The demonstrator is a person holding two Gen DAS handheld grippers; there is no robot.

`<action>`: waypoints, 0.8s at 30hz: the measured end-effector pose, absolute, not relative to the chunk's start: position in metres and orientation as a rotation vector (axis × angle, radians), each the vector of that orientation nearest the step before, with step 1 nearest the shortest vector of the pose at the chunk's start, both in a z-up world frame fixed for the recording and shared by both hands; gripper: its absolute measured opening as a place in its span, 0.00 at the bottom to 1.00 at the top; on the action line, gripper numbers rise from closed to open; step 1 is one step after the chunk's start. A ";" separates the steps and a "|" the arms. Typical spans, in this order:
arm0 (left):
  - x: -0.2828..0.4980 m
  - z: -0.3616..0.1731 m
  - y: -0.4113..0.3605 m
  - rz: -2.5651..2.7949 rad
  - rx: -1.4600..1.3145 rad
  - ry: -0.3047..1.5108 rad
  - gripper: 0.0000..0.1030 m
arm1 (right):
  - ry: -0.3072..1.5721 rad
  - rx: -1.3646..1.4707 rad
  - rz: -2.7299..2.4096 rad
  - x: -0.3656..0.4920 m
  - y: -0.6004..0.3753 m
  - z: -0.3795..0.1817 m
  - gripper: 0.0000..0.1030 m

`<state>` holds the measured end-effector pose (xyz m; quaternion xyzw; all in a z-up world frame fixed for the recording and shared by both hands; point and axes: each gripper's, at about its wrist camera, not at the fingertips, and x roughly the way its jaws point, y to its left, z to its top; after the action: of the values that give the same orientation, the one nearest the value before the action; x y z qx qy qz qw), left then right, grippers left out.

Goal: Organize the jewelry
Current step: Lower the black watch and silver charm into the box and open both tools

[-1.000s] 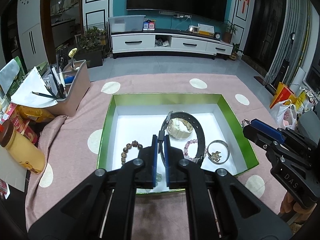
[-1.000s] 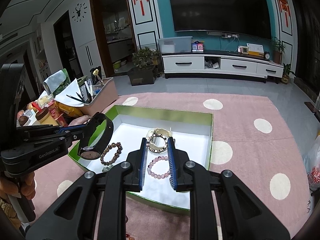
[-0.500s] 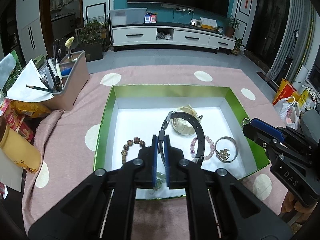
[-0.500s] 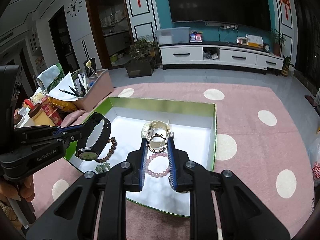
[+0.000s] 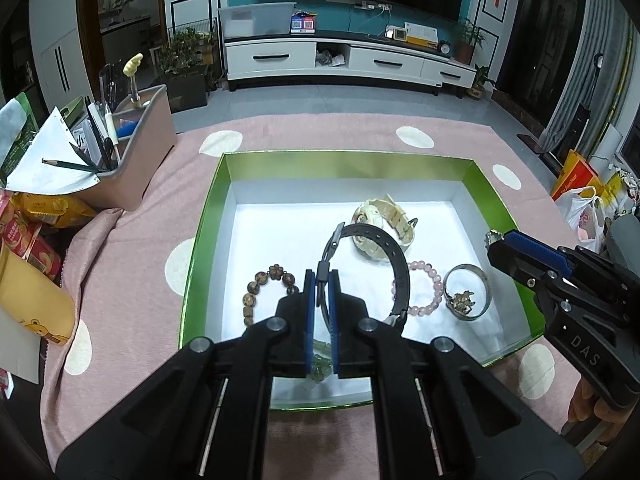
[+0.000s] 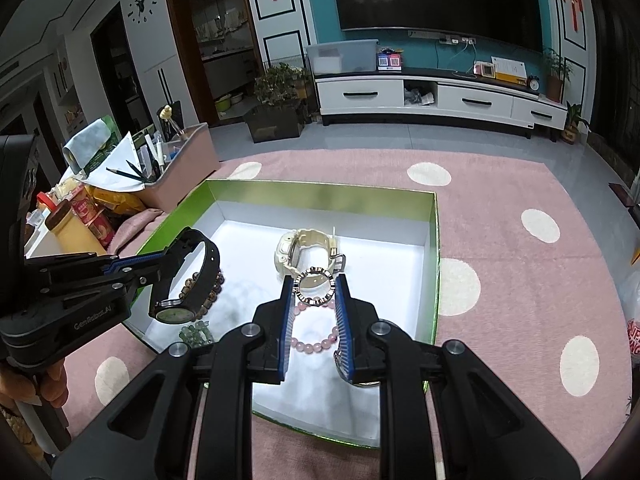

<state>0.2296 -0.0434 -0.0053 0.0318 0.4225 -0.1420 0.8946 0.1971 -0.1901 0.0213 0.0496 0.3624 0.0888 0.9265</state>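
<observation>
A green box with a white floor (image 5: pixel 280 224) (image 6: pixel 392 248) lies on the pink dotted cloth. My left gripper (image 5: pixel 321 280) (image 6: pixel 166 256) is shut on the strap of a black watch (image 5: pixel 394 260) (image 6: pixel 200 276) and holds it above the box's left part. My right gripper (image 6: pixel 315 284) (image 5: pixel 494 240) is shut on a small beaded metal bracelet (image 6: pixel 314 290) above the box. In the box lie a cream watch (image 5: pixel 380 220) (image 6: pixel 300 248), a pink bead bracelet (image 5: pixel 428 292) (image 6: pixel 316 344), a brown bead bracelet (image 5: pixel 264 284), a silver bangle (image 5: pixel 466 292) and a green bead piece (image 6: pixel 196 332).
A pink-grey organizer with pens and paper (image 5: pixel 132 152) (image 6: pixel 180 160) stands at the cloth's far left. Snack packets and a yellow bottle (image 5: pixel 28 288) sit along the left edge. Bags (image 5: pixel 580 196) lie on the floor at the right.
Both grippers have moved lower and forward over the box with their pieces still held. The box looks larger in both views.
</observation>
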 end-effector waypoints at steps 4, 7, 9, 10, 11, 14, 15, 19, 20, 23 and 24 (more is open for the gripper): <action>0.233 -0.010 -0.044 -0.290 0.069 0.893 0.05 | 0.758 0.098 0.179 0.201 -0.189 0.018 0.19; 0.236 -0.014 -0.045 -0.287 0.071 0.906 0.05 | 0.769 0.093 0.178 0.204 -0.188 0.016 0.19; 0.237 -0.016 -0.045 -0.286 0.073 0.915 0.05 | 0.781 0.092 0.176 0.207 -0.188 0.014 0.19; 0.238 -0.017 -0.045 -0.285 0.074 0.918 0.05 | 0.785 0.092 0.175 0.207 -0.188 0.014 0.19; 0.239 -0.019 -0.045 -0.284 0.076 0.923 0.05 | 0.790 0.091 0.173 0.208 -0.188 0.013 0.19; 0.241 -0.022 -0.044 -0.281 0.079 0.933 0.05 | 0.802 0.087 0.170 0.211 -0.187 0.011 0.19; 0.241 -0.022 -0.043 -0.282 0.079 0.936 0.06 | 0.806 0.084 0.168 0.212 -0.187 0.010 0.19; 0.242 -0.024 -0.043 -0.280 0.086 0.944 0.06 | 0.822 0.077 0.164 0.215 -0.184 0.008 0.19; 0.243 -0.025 -0.043 -0.280 0.089 0.946 0.06 | 0.828 0.075 0.162 0.216 -0.184 0.007 0.19; 0.243 -0.026 -0.043 -0.280 0.095 0.952 0.06 | 0.843 0.073 0.161 0.218 -0.183 0.005 0.19; 0.244 -0.026 -0.043 -0.281 0.095 0.953 0.06 | 0.847 0.070 0.159 0.219 -0.182 0.004 0.19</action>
<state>0.2437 -0.0433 -0.0262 0.0455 0.4571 -0.1348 0.8780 0.2188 -0.1819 0.0036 0.0341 0.4105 0.0773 0.9079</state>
